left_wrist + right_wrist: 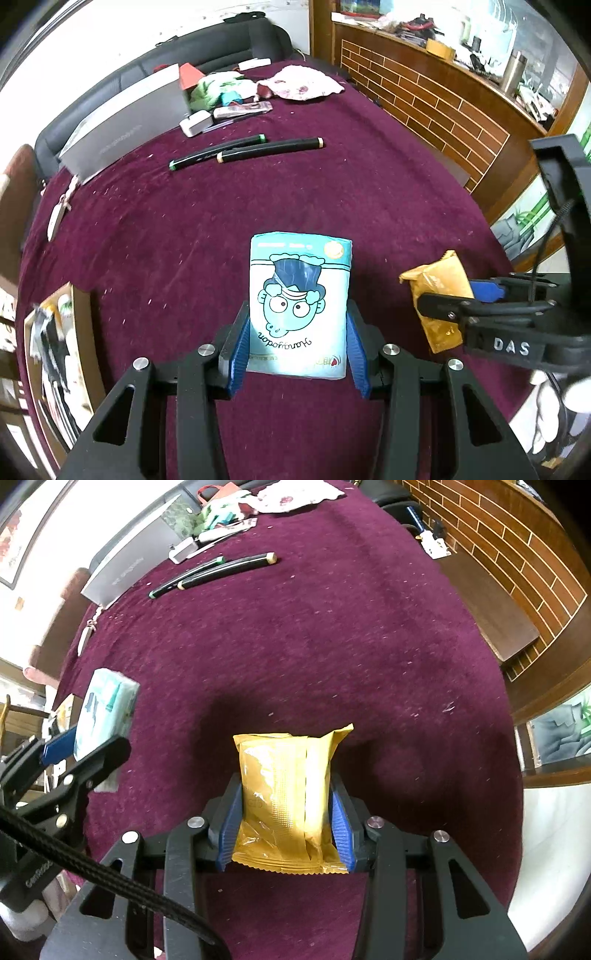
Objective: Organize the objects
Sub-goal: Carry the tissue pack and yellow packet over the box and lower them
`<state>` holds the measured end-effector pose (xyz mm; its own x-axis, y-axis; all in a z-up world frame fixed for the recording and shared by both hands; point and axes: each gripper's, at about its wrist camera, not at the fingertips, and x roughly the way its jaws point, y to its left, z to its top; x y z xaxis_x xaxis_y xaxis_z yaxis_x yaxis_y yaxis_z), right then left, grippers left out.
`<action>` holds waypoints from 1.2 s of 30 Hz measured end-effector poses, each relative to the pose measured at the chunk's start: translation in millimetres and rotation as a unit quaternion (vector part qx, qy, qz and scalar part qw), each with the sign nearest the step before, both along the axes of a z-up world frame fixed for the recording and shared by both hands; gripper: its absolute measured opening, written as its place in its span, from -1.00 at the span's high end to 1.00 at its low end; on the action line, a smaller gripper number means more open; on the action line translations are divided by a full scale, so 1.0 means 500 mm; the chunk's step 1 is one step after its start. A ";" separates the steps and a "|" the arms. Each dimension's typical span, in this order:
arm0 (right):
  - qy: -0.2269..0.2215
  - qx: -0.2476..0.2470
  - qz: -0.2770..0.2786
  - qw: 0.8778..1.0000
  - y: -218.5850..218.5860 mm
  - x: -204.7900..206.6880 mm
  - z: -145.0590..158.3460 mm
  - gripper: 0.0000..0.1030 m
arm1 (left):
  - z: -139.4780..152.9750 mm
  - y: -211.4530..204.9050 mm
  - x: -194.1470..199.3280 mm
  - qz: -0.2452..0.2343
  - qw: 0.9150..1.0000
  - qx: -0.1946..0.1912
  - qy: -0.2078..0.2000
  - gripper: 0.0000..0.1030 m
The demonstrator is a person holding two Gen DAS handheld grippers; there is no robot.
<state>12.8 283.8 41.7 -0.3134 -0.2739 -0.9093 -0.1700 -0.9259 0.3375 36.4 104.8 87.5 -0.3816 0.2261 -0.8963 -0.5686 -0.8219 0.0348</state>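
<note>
Blue pads [238, 350] of the left gripper [299, 347] pinch a tissue pack [299, 306] above the cloth [184, 240]; the right gripper [286, 823] clamps a yellow sachet [284, 794] alongside. Both packs are soft, so either could slip or collide.

maroon tablecloth [332, 192] | black sofa [207, 44] | brick-patterned counter [424, 99]

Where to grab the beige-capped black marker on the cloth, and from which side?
Take the beige-capped marker mid-barrel, from above, fingers across its width. It lies flat, and the green-capped marker crowds its near end, so the far half toward the beige cap is clearer. Both grippers are full now.
</note>
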 end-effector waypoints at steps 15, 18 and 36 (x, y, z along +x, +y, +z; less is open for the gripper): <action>0.030 -0.010 0.072 0.997 -0.196 0.020 0.084 0.19 | 0.068 -0.288 0.085 0.085 0.993 0.076 0.000 0.21; 0.034 -0.012 0.095 0.995 -0.260 0.017 0.095 0.19 | 0.077 -0.358 0.091 0.110 0.991 0.077 0.008 0.21; 0.036 0.002 0.241 0.970 -0.641 0.002 0.138 0.19 | 0.039 -0.683 0.096 0.214 0.973 0.090 0.001 0.21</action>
